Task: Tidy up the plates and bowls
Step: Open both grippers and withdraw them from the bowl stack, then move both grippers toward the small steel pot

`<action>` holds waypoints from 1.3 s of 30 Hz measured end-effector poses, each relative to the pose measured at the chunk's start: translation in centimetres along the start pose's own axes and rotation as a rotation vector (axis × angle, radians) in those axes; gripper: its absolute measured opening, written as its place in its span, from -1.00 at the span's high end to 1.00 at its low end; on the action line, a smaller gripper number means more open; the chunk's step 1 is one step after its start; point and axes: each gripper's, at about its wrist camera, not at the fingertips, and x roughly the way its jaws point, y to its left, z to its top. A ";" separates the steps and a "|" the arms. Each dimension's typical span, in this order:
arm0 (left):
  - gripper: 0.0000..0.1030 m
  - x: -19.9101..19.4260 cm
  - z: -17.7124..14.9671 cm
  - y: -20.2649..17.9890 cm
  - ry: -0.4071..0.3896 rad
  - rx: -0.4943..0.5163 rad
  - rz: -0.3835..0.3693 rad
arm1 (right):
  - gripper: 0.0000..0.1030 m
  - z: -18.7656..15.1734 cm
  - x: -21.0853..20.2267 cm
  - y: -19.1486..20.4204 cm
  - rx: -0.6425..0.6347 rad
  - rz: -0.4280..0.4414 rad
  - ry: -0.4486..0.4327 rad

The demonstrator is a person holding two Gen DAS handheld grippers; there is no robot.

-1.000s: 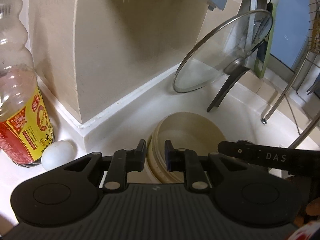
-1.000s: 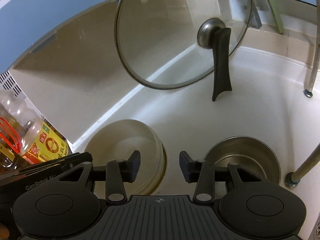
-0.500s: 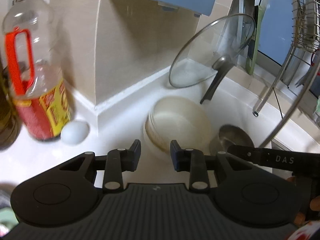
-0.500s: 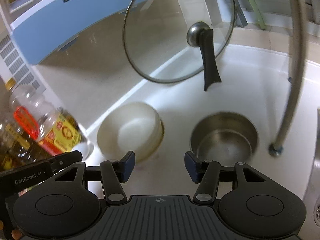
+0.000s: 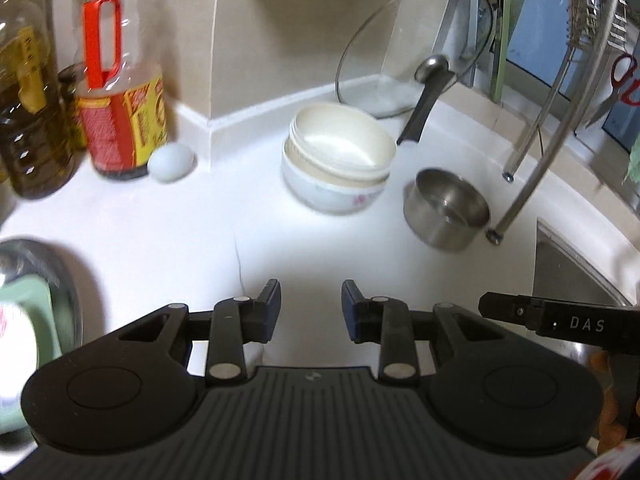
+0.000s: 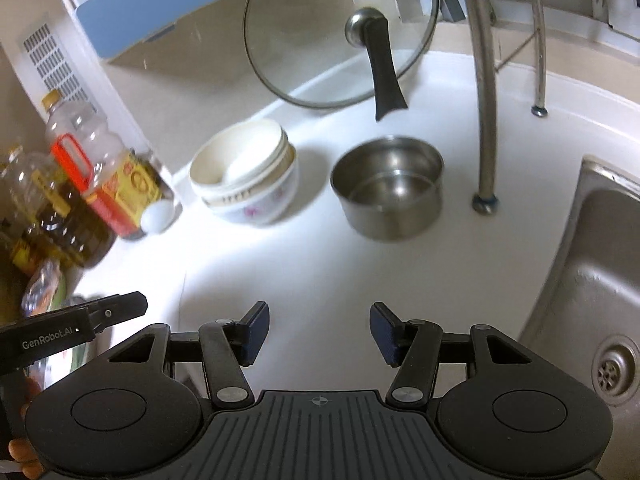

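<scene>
Bowls: cream stack nested on the white counter, just left of the steel pot.
Left gripper: jaws narrowly apart, nothing between them, over bare counter.
Right gripper: jaws wider apart, nothing between them, well short of the pot.
Glass lid: leaning against the wall behind the bowls (handle down).
Egg: touching the oil bottle.
Sink: at right.

We see a white counter carrying stacked bowls, a steel pot, oil bottles, an egg and a leaning glass lid.
</scene>
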 end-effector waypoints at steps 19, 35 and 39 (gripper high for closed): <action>0.43 -4.3 -7.7 -4.2 0.057 -0.001 0.017 | -0.09 -7.4 -4.9 -1.5 -0.070 -0.013 0.056; 0.43 -5.3 -9.7 -5.9 0.064 -0.002 0.029 | -0.10 -8.7 -6.5 -3.1 -0.073 0.018 0.054; 0.43 -5.0 -9.6 -6.1 0.070 0.005 0.029 | -0.29 -8.7 -6.3 -3.6 -0.057 0.024 0.066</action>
